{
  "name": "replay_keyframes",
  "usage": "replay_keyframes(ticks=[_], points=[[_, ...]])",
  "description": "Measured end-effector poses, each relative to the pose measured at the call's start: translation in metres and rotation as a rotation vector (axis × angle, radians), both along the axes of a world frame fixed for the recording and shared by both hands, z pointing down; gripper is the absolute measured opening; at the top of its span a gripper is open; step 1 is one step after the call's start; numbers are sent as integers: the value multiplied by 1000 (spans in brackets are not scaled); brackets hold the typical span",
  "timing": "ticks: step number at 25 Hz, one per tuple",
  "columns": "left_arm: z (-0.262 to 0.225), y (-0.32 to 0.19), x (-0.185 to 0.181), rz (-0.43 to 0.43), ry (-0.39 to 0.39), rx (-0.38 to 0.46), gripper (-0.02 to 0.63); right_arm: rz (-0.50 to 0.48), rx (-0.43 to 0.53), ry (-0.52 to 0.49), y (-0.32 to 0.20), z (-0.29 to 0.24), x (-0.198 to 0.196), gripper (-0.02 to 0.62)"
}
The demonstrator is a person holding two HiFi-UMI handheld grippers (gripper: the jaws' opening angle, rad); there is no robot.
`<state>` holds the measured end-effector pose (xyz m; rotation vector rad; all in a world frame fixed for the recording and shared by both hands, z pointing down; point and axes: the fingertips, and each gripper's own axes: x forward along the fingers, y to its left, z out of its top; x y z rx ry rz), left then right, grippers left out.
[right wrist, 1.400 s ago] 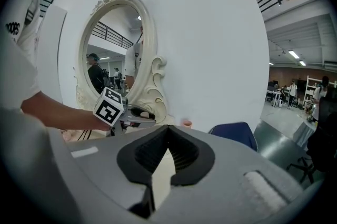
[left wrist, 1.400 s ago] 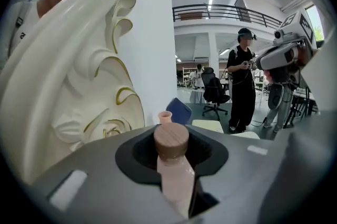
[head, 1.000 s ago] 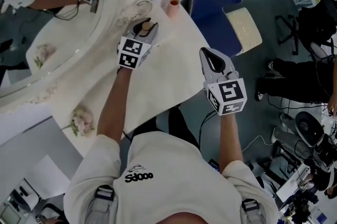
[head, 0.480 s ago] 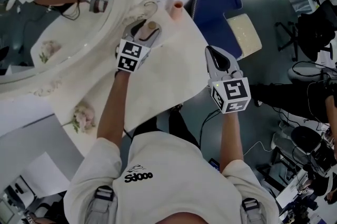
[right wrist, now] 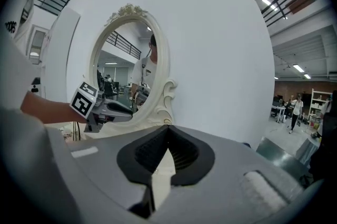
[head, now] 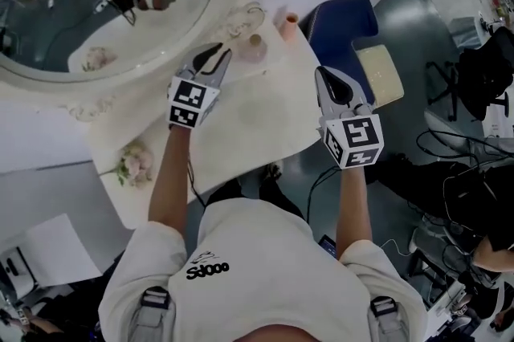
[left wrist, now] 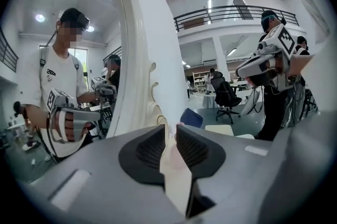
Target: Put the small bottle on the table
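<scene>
Since the small pale-pink bottle with a rounded body and tan cap (head: pixel 255 48) stands upright on the cream, matte-topped bench (head: pixel 249 132), just beside the carved white frame of the oval mirror (head: pixel 241 11) and clear of both tools, the placing looks done; only pulling away remains. The left gripper (head: pixel 218 54) has its ribbed black fingers slightly apart on nothing, having just been closing, and the right gripper (head: pixel 324 75) has its fingers together, empty. The bottle is small and soft in the head view, possibly glass.
</scene>
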<state>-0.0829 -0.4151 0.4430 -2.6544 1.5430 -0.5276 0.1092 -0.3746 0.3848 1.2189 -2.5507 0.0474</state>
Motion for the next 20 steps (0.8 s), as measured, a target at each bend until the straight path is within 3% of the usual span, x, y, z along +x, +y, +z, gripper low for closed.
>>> replay_keyframes(ticks=[4,20], points=[[-37,24,-11,-25,39,60,17,-36,42,7,6,-19,-13,3],[-149,67,-18,-67,101,221,17,-143,153,-37,4,-80,-45,2]])
